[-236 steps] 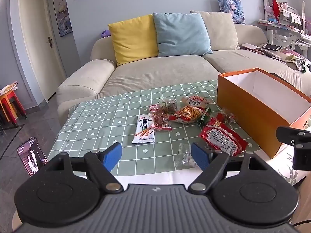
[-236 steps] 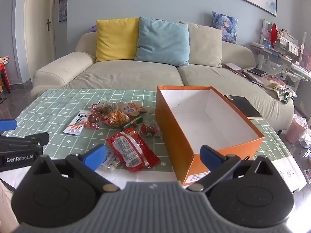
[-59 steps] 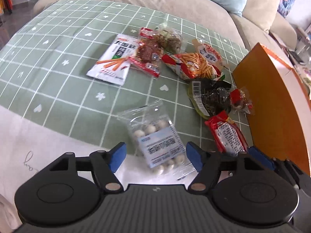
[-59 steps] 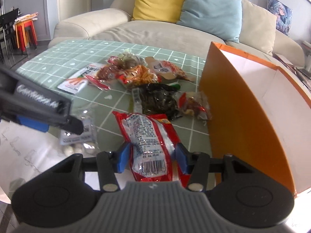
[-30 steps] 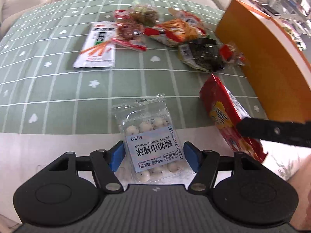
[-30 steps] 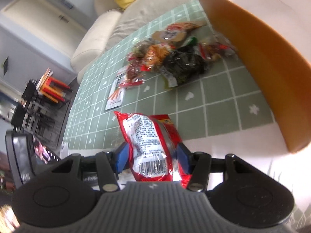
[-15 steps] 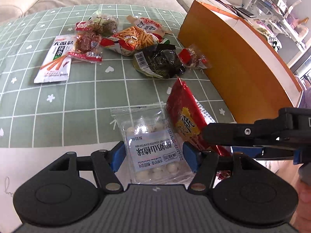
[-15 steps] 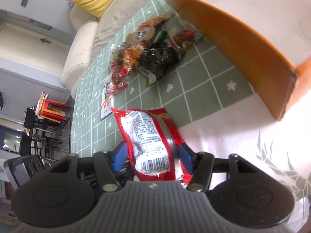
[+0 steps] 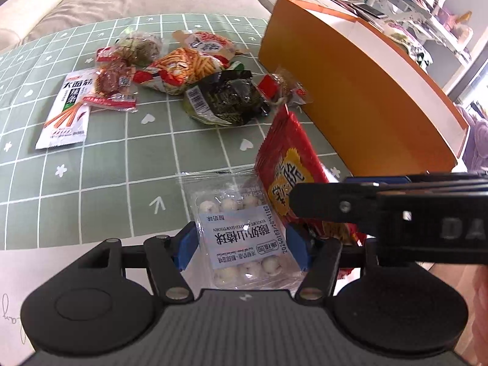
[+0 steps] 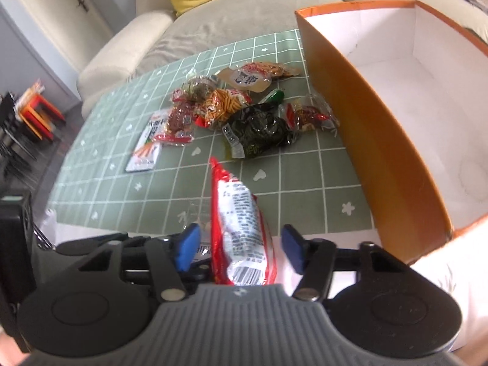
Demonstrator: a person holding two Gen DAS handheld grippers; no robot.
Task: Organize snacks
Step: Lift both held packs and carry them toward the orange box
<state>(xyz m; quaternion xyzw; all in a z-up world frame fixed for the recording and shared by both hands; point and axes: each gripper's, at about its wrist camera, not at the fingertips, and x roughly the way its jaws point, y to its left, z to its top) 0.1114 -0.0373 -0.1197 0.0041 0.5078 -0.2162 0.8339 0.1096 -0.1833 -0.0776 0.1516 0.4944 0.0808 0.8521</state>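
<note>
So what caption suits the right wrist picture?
Right tool carries a red snack packet beside the open orange box.

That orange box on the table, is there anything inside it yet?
The orange box looks bare inside in the right wrist view: white floor and white walls, no snack packets. Its near orange wall hides the strip of floor just behind it, so that part cannot be checked.
</note>
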